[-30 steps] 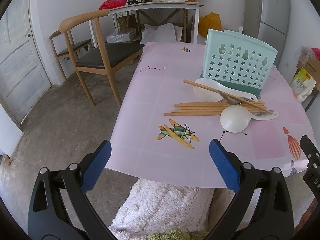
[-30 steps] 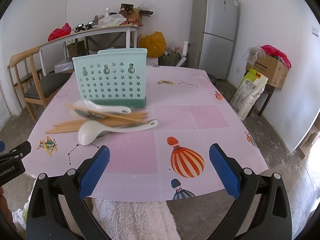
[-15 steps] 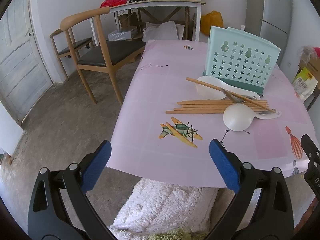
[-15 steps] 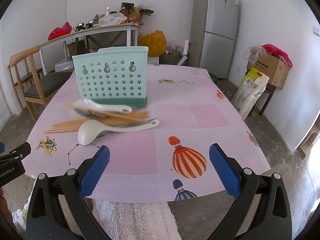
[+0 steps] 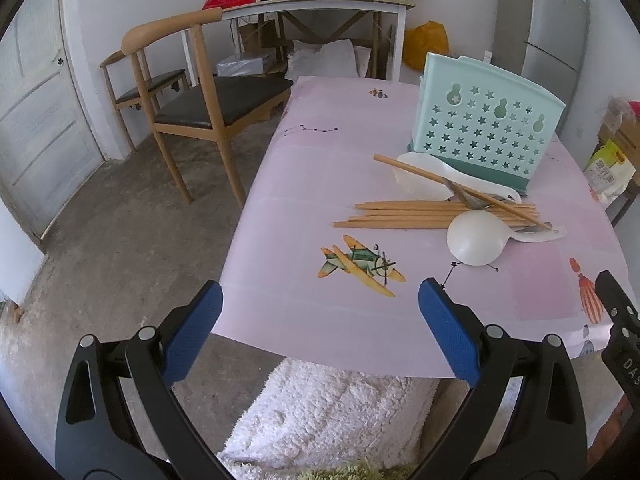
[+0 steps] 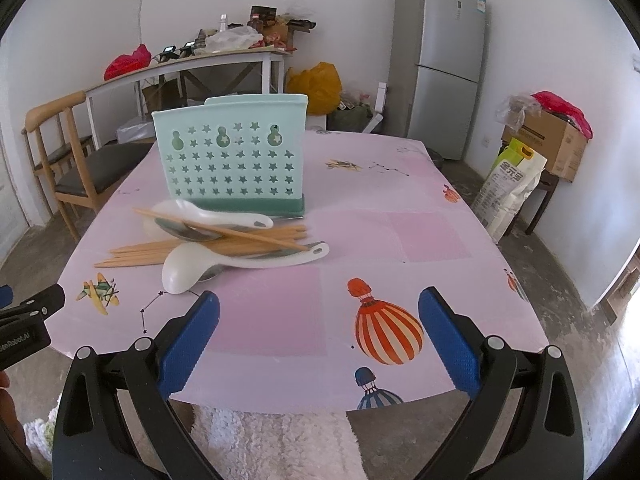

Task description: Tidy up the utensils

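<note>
Approach step: left tongs point(image 5: 320, 320) and right tongs point(image 6: 319, 326), both apart and empty, must next advance over the tabletop point(image 6: 360, 240) to the chopsticks point(image 6: 160, 250) before the holder point(image 6: 232, 156).

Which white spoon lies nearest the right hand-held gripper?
The white spoon with its bowl face down at the pile's front edge; the other white spoon lies back against the mint utensil holder.

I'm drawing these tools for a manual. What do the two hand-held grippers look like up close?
Both look the same. The left hand-held gripper and right hand-held gripper have glossy black plastic frames with silver rivets and long slots, ending in royal-blue textured pads. White lettering marks the left one's body. No cables or sleeves show.
</note>
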`<state>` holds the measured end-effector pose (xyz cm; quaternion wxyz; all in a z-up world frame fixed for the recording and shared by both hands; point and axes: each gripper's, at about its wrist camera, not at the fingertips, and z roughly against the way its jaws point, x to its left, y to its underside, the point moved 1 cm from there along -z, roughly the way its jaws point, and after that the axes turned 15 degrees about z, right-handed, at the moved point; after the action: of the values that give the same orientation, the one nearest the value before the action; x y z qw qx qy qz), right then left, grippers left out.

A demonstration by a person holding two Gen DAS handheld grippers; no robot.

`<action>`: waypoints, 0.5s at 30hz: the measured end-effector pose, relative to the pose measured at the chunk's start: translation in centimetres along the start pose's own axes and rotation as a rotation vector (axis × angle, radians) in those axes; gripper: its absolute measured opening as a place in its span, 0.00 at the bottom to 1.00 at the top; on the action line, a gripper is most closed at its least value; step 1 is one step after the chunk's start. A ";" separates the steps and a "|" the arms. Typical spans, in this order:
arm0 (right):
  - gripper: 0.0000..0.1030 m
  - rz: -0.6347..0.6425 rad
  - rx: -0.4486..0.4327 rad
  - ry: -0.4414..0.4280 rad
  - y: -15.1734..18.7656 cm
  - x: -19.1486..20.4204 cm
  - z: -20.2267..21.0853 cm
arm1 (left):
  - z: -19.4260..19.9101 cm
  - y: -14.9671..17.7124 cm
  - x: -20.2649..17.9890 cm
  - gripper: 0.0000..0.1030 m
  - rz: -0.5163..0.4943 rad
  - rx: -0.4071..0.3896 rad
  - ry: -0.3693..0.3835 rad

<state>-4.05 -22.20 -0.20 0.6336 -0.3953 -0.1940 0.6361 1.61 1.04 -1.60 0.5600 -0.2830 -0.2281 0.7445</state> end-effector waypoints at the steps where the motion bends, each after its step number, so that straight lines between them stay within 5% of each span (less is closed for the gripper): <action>1: 0.94 0.002 -0.002 -0.001 -0.1 0.0 0.0 | 0.0 -0.1 0.0 0.92 0.000 -0.001 0.005; 7: 0.94 0.010 -0.033 -0.007 -0.3 -0.3 -0.3 | -0.6 -0.9 -0.3 0.92 0.002 -0.005 0.042; 15: 0.94 0.040 -0.077 -0.053 0.0 -0.7 -1.5 | -1.0 -1.8 -1.0 0.92 0.031 -0.011 0.282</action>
<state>-2.98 -23.22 -0.91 0.5997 -0.4061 -0.2272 0.6510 3.77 0.56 -0.93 0.5732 -0.3912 -0.1466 0.7049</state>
